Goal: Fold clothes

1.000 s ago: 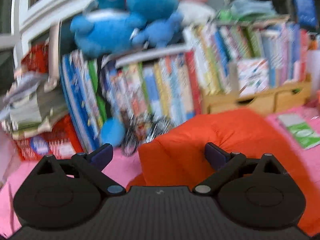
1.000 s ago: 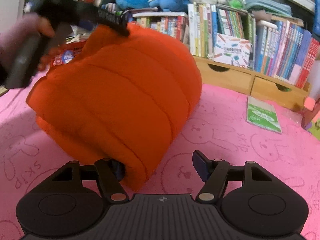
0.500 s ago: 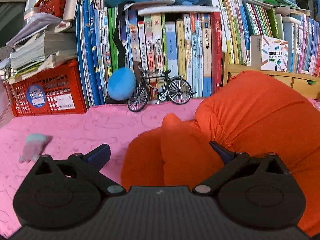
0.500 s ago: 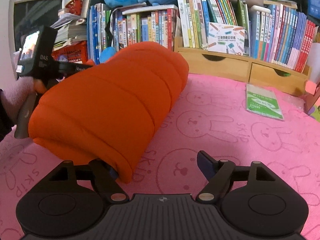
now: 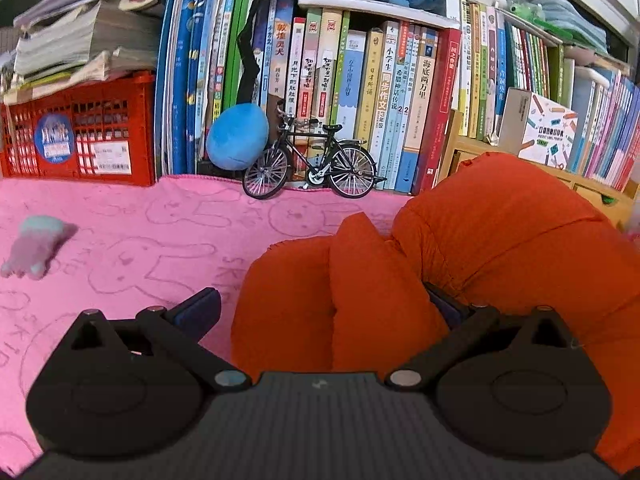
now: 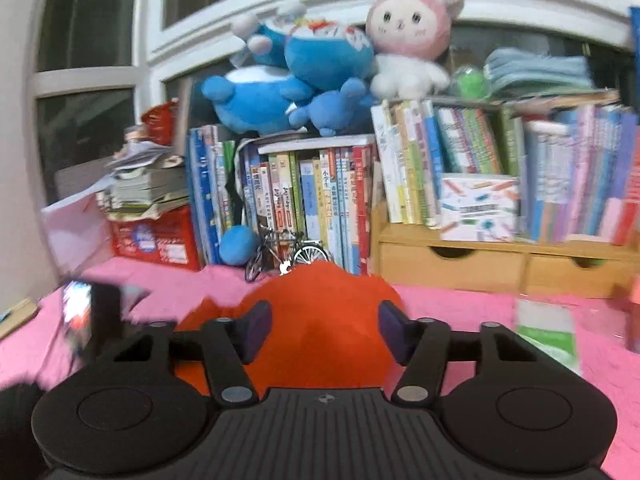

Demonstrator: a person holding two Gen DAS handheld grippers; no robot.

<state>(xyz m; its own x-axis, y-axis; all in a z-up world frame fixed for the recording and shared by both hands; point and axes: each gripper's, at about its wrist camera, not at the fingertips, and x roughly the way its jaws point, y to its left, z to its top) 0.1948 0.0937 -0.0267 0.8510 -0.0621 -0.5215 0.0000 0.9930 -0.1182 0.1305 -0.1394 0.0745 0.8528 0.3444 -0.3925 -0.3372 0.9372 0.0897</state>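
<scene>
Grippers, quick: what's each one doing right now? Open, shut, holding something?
Left gripper: open, orange jacket between its fingers.
Right gripper: closing, not gripping; the jacket lies beyond it.

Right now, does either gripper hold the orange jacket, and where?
Left gripper: no, jaws open around a fold of the orange jacket. Right gripper: jaws closing with it between; grip cannot be told.

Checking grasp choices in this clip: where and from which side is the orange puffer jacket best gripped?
Grip the thin upright fold at the orange puffer jacket's near end, coming in level from the left tool's side. That ridge looks narrow enough to pinch; the rounded bulk behind is probably too wide.
</scene>
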